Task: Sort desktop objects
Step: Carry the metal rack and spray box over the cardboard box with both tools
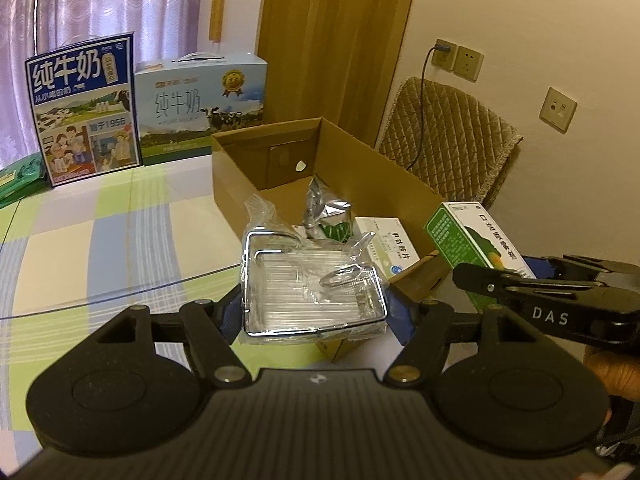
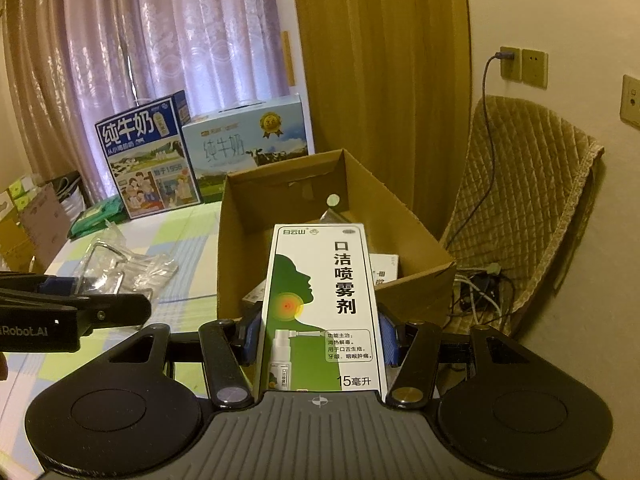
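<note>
Green-and-white 口洁喷雾剂 box [image 2: 320, 308], marked 15毫升, sits clamped in right fingers [image 2: 320, 334]; left fingers [image 1: 316, 308] grip a plastic-wrapped wire rack [image 1: 312, 292].

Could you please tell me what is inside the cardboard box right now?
Inside the cardboard box lie a crumpled foil pouch and a white medicine box. The wrapped rack hides the near floor.

I saw the cardboard box [image 2: 320, 216] on the table [image 2: 176, 240], milk cartons [image 2: 200, 152] behind it, a chair [image 2: 532, 208] to its right.
</note>
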{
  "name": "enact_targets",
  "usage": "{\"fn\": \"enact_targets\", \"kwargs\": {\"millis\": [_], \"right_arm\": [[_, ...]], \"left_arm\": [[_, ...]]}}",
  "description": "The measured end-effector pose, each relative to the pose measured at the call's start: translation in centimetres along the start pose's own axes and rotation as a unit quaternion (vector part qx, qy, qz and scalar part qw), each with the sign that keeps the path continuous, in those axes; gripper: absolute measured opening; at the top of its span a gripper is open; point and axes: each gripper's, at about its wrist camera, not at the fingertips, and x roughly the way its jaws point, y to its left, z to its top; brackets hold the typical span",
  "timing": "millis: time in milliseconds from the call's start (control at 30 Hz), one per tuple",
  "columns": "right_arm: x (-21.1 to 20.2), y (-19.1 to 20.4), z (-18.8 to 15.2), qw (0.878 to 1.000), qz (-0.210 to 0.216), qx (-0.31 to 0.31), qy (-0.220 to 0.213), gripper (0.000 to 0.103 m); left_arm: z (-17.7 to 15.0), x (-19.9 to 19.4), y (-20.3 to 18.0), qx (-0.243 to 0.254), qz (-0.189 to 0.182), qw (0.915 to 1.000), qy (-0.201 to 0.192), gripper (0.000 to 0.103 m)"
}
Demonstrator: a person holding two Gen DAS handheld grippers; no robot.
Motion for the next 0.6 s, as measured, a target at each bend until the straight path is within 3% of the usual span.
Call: {"fn": "enact_targets", "kwargs": {"millis": [600], "right_arm": [[1.8, -1.1, 1.7, 1.000, -0.006, -0.017, -0.004, 0.053]], "left_arm": [[1.3, 2.4, -1.2, 0.002, -0.014, 0.9999, 0.006, 0.066]]}}
